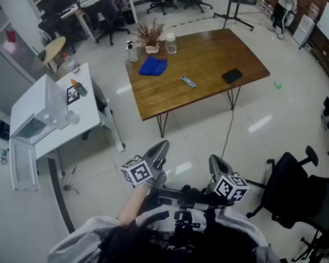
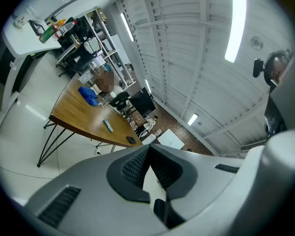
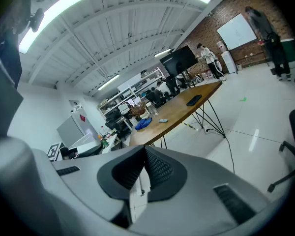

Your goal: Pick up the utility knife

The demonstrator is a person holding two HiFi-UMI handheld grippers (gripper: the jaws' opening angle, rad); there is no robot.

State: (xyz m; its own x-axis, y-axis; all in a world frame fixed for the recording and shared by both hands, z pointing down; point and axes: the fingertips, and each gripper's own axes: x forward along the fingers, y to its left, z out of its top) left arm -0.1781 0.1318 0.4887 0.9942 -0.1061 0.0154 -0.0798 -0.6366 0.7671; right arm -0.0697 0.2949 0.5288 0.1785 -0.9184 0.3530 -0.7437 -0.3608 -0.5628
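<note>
- Wooden table (image 1: 208,53): smooth brown plank top, rounded corners, thin black hairpin legs, on a glossy white tile floor.
- Utility knife (image 1: 188,81): one, a small slim grey-blue bar lying flat near the middle of that table, between the blue cloth (image 1: 152,66) and the flat black rectangular thing (image 1: 232,75). It touches neither of them and is well apart from both grippers.
- The cloth is a single soft, crumpled heap.
- At the table's far edge there's one clear glass jar (image 1: 171,43) (can't tell what's in it) and one small pot (image 1: 152,49) holding a dry, twiggy brownish plant. One small clear bottle (image 1: 132,52) stands just beside the pot.
- Left gripper (image 2: 148,149): smooth grey plastic shell with ribbed black pads (image 2: 133,167). The jaws meet at the tips and nothing is between them.
- Right gripper (image 3: 144,151): same grey shell and dark ribbed pads (image 3: 160,168), also fully closed and holding nothing.
- That's two grippers, each with one marker cube, both low in the head view near the person's body.
- White table (image 1: 90,114) on the left: one boxy white appliance on it, plus a few small items too tiny to tell.
- One black office chair (image 1: 296,193) sits at lower right, with more round the far desks.
</note>
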